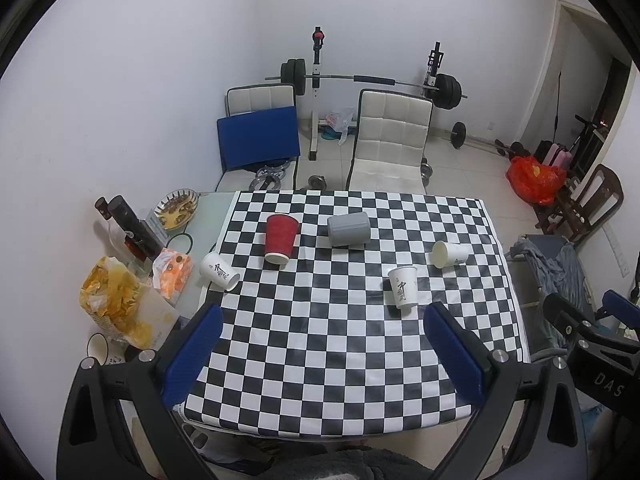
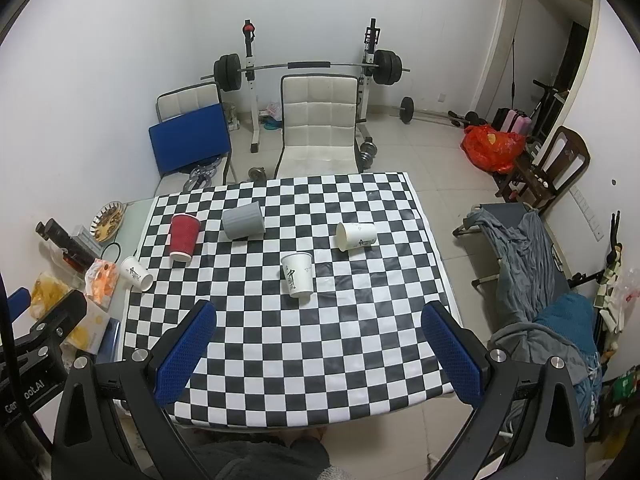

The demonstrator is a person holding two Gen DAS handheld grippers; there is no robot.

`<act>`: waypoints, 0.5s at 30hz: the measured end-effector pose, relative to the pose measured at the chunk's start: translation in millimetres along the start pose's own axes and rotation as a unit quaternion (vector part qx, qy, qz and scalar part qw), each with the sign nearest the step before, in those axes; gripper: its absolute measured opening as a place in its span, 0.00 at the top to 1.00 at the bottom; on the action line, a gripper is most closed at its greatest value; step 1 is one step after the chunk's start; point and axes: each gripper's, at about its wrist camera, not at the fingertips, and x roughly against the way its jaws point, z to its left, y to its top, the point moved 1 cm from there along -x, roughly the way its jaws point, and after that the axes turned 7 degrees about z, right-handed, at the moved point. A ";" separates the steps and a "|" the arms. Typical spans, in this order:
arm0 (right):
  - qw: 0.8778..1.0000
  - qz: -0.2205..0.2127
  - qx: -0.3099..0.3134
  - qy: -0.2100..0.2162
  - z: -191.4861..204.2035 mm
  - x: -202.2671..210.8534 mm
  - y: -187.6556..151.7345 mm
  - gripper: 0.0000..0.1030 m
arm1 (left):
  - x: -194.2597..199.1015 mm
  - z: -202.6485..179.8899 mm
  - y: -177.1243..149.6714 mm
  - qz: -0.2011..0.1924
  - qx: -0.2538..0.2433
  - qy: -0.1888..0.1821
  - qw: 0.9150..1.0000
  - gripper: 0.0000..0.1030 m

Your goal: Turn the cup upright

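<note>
Several cups are on a black-and-white checkered table [image 1: 320, 352] [image 2: 304, 360]. A red cup [image 1: 280, 239] [image 2: 183, 237] stands upside down at the far left. A grey cup [image 1: 349, 229] [image 2: 244, 221] lies on its side behind. One white paper cup [image 1: 450, 253] [image 2: 357, 236] lies on its side at the right. Another white cup [image 1: 403, 286] [image 2: 297, 273] stands upright mid-table. A third white cup [image 1: 219, 271] [image 2: 137, 273] lies tipped at the left edge. My left gripper [image 1: 323, 354] and right gripper [image 2: 318, 350] are open and empty, above the near edge.
Bottles [image 1: 128, 228], snack bags [image 1: 120, 300] and a dish [image 1: 177, 208] crowd the table's left strip. White chairs [image 1: 390, 140] and a barbell rack [image 1: 360, 80] stand behind the table. A cot with grey cloth [image 2: 520, 256] is at the right.
</note>
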 end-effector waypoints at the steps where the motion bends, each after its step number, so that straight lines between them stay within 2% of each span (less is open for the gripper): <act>1: 1.000 0.000 0.000 0.000 -0.1 0.1 0.0 0.00 | 1.7 -4.7 0.5 -0.001 0.000 0.001 1.000 0.00; 15: 1.000 -0.001 0.001 -0.001 -2.7 -0.9 4.2 0.00 | 3.6 -16.2 12.6 -0.002 0.004 -0.004 1.000 0.00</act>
